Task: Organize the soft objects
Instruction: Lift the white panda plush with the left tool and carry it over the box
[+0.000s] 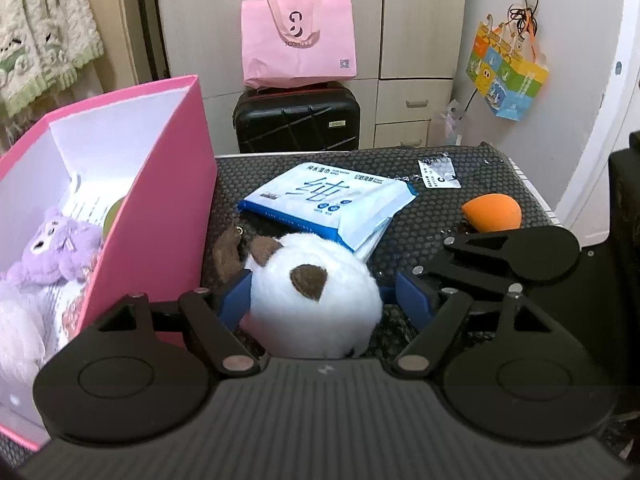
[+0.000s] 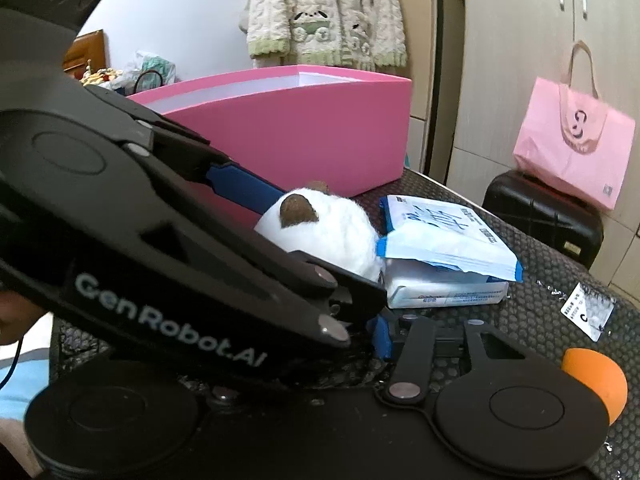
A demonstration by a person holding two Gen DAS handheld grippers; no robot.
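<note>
A white plush toy (image 1: 312, 300) with brown ears lies on the dark mat between the blue pads of my left gripper (image 1: 316, 300). The jaws stand wide on both sides of it, the left pad touching it, the right pad a little apart. The toy also shows in the right wrist view (image 2: 320, 232), with the left gripper's blue finger (image 2: 240, 188) against it. My right gripper (image 2: 384, 332) sits low beside the left one; the left gripper's body hides its fingertips. A pink box (image 1: 140, 184) at the left holds a purple plush (image 1: 56, 248).
A blue and white wipes pack (image 1: 332, 200) lies just beyond the toy. An orange sponge (image 1: 492, 212) and a white label (image 1: 436, 172) lie at the right on the dark mat (image 1: 440, 208). A black suitcase (image 1: 296, 120) with a pink bag (image 1: 298, 40) stands behind.
</note>
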